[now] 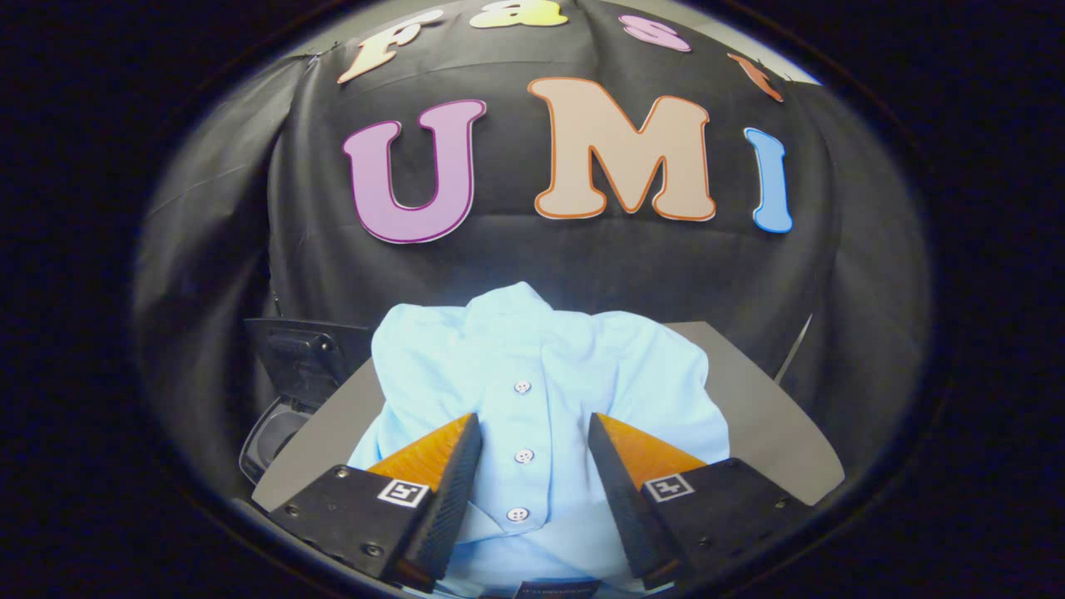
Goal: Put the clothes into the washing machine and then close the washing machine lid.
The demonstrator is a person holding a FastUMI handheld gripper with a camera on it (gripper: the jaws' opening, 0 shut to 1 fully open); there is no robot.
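One pale blue shirt (pixel 541 391) lies bunched on the grey bench (pixel 765 416), its buttoned placket running toward the camera. In the gripper view, the gripper (pixel 534 428) stands with its jaws open. The two fingers (pixel 449 474) straddle the placket, and a strip of cloth with three buttons (pixel 523 456) shows in the gap between them. Whether the fingers touch the fabric cannot be told; they do not press it together.

The shirt covers the near middle of the bench and rises to a folded hump at its far side. To the right of the shirt a broad bare stretch of bench runs out to a clean edge and a far right corner. To the left a narrower bare strip reaches the bench's left edge.

Just past that left edge, lower than the bench top, sits the washing machine (pixel 279 437). Its dark lid (pixel 304 353) is raised and stands upright behind a round opening, well left of the fingers.

The bench surface is plain, matte and grey. Behind it hangs the wrinkled black cloth wall (pixel 582 266) of the booth, close beyond the far edge and wrapping round both sides.
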